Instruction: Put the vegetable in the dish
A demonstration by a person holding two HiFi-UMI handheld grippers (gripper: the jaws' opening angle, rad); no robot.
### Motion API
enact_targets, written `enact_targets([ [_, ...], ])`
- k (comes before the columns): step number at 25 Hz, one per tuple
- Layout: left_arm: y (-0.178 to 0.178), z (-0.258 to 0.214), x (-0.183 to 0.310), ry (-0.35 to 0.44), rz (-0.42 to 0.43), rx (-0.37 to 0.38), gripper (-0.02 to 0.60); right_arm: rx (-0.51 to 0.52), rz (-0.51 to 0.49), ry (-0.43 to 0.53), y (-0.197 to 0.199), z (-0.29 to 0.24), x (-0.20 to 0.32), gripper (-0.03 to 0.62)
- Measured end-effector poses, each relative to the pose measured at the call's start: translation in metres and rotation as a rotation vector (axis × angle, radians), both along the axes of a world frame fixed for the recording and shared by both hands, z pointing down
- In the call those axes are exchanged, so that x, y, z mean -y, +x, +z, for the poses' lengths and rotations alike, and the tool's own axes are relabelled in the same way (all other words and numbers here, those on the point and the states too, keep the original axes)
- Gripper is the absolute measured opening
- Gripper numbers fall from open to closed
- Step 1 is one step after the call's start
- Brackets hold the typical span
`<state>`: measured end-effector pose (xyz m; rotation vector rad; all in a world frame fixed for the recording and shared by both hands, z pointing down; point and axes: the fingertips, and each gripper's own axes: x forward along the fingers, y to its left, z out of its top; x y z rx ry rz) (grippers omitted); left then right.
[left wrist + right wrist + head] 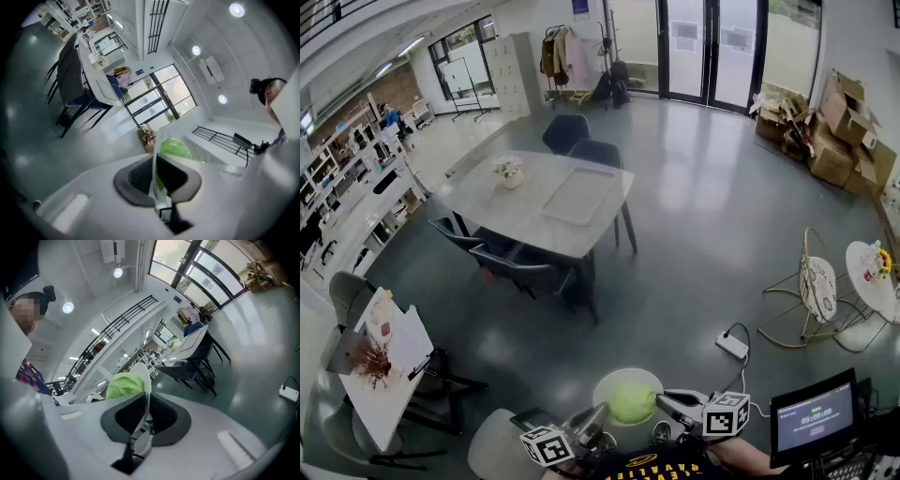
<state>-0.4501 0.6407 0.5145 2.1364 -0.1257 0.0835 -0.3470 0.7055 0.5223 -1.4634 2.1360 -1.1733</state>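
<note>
So as far as I can tell, the main bit is pretty much done. The green vegetable (632, 403) (a pale round leafy head, could be cabbage or lettuce, can't say which) sits inside the white dish (612, 379), near the middle and a bit toward the right side in the head view.

The odd part is that the dish isn't resting on any tabletop. It's held up in the air, close to the person's body, with only grey floor (694, 244) under it. The left gripper (601, 413) is clamped on the rim at one side and the right gripper (662, 401) is clamped on the rim at the other. Both gripper views agree: on each one the jaws are pinched almost together with just the thin white edge of the dish between them, and the green lump shows right behind that edge. Neither gripper touches the vegetable itself.

The big grey table (546, 199) with chairs around it is well apart from all this, further into the room, and there's a white power strip (732, 345) on the floor near the dish.

My guess at what's left: nothing for the vegetable itself, just setting the dish down somewhere level without tipping it. A round head like that looks like it'd roll if the dish tilts.
</note>
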Motion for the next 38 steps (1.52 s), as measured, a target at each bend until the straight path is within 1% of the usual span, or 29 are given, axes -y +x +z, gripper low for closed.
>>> enact_targets([
  [4, 0.009, 0.011, -0.012, -0.001, 0.001, 0.010, 0.015, 0.008, -0.004, 0.000, 0.008, 0.013, -0.011, 0.034],
  [8, 0.044, 0.004, -0.035, -0.005, -0.008, 0.018, 0.015, 0.015, -0.007, 0.003, 0.043, 0.006, -0.033, 0.034],
  [10, 0.055, 0.003, -0.041, -0.003, -0.008, 0.018, 0.015, 0.014, -0.008, 0.005, 0.054, 0.004, -0.039, 0.034],
  [16, 0.059, 0.005, -0.041, -0.001, -0.009, 0.017, 0.015, 0.025, -0.012, 0.019, 0.058, 0.005, -0.039, 0.034],
  [22, 0.073, -0.001, -0.047, 0.011, -0.017, 0.007, 0.014, 0.059, 0.002, 0.050, 0.075, -0.001, -0.043, 0.026],
  [27, 0.076, 0.001, -0.047, 0.006, -0.024, 0.034, 0.014, 0.070, -0.005, 0.034, 0.078, 0.003, -0.041, 0.029],
  [31, 0.085, 0.007, -0.034, 0.001, -0.012, 0.045, 0.014, 0.072, 0.003, 0.016, 0.086, 0.011, -0.029, 0.032],
  [38, 0.102, 0.018, 0.015, -0.022, 0.051, 0.036, 0.014, 0.055, 0.066, -0.011, 0.100, 0.017, 0.014, 0.034],
])
